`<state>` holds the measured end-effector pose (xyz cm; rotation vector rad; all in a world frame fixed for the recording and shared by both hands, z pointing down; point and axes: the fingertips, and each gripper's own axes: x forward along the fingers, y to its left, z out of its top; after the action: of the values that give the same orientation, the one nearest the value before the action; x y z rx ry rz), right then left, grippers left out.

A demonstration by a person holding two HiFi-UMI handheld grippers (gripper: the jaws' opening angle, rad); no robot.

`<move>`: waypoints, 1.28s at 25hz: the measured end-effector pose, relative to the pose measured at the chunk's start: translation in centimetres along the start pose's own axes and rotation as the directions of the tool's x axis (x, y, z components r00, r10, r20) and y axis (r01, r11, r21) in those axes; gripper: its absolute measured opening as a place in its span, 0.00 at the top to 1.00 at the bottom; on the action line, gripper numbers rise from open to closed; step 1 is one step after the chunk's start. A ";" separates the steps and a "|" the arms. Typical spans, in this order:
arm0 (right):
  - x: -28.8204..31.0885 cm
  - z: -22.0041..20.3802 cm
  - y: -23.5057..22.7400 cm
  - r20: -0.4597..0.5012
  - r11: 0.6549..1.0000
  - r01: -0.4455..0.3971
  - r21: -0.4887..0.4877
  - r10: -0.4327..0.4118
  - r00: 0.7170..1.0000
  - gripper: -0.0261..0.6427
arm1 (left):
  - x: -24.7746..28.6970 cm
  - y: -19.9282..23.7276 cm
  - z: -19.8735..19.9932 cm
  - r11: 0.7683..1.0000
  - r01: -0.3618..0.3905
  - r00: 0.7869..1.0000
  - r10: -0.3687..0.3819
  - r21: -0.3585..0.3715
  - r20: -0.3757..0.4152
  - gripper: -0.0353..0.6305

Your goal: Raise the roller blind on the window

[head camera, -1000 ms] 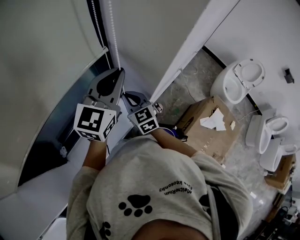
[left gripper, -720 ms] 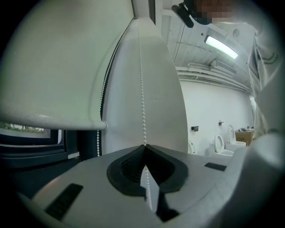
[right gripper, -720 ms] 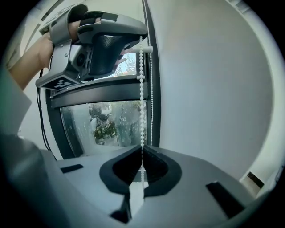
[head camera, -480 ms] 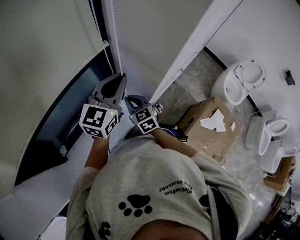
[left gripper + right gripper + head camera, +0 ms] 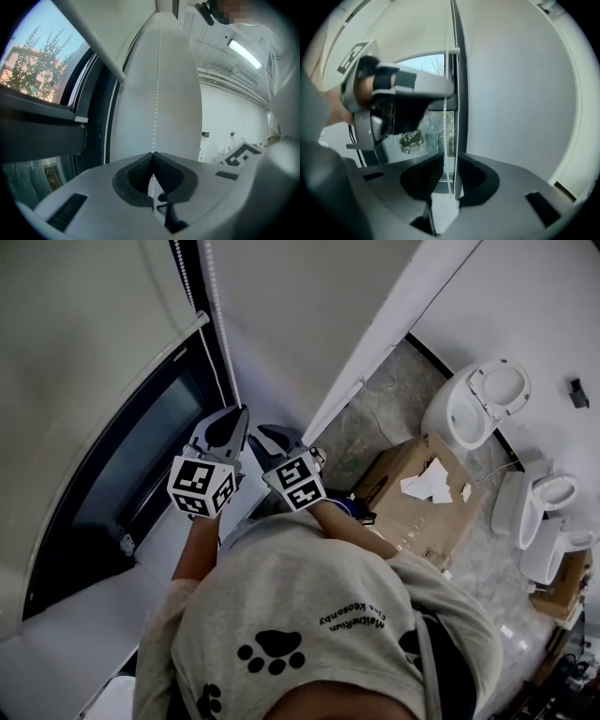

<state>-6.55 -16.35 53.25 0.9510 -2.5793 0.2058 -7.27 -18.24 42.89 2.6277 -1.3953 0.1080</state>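
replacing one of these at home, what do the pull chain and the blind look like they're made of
The pull chain is a string of small round white beads with a dull sheen. It is likely plastic, though painted metal can't be ruled out. The blind is a pale, matte, opaque sheet hanging smooth, probably coated fabric.

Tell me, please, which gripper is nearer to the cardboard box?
Right. The right gripper is on the side toward the box; the left gripper is beyond it, nearer the window.
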 end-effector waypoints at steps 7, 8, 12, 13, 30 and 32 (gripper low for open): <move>-3.4 3.6 -0.8 0.083 1.000 0.023 0.017 -0.024 0.996 0.83 | 0.1 0.4 -3.1 1.000 -0.006 0.999 0.005 -0.023 -0.045 0.94; -3.9 4.3 -0.8 0.101 1.000 0.022 0.021 -0.024 0.995 0.83 | 0.1 0.5 -3.2 1.000 -0.008 0.999 0.007 -0.023 -0.046 0.94; -5.5 9.0 -0.4 0.207 1.000 0.011 0.008 -0.013 0.978 0.83 | 0.3 0.7 -3.5 1.000 -0.013 0.999 0.012 -0.023 -0.046 0.94; -5.9 10.4 -0.2 0.237 1.000 0.007 0.001 -0.007 0.971 0.83 | 0.3 0.7 -3.6 1.000 -0.013 0.999 0.011 -0.025 -0.046 0.94; -8.5 25.4 0.1 0.485 0.994 0.042 -0.099 0.011 0.875 0.87 | 0.6 -0.6 -3.8 0.999 0.011 0.999 -0.012 -0.032 -0.033 0.94; -8.5 25.7 0.1 0.481 0.993 0.051 -0.105 0.006 0.877 0.90 | 0.6 -0.6 -3.9 0.999 0.011 0.999 -0.012 -0.033 -0.033 0.94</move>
<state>-8.43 -18.05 26.32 1.1004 -2.9829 -0.2160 -6.40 -17.67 46.73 2.5955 -1.3596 0.1254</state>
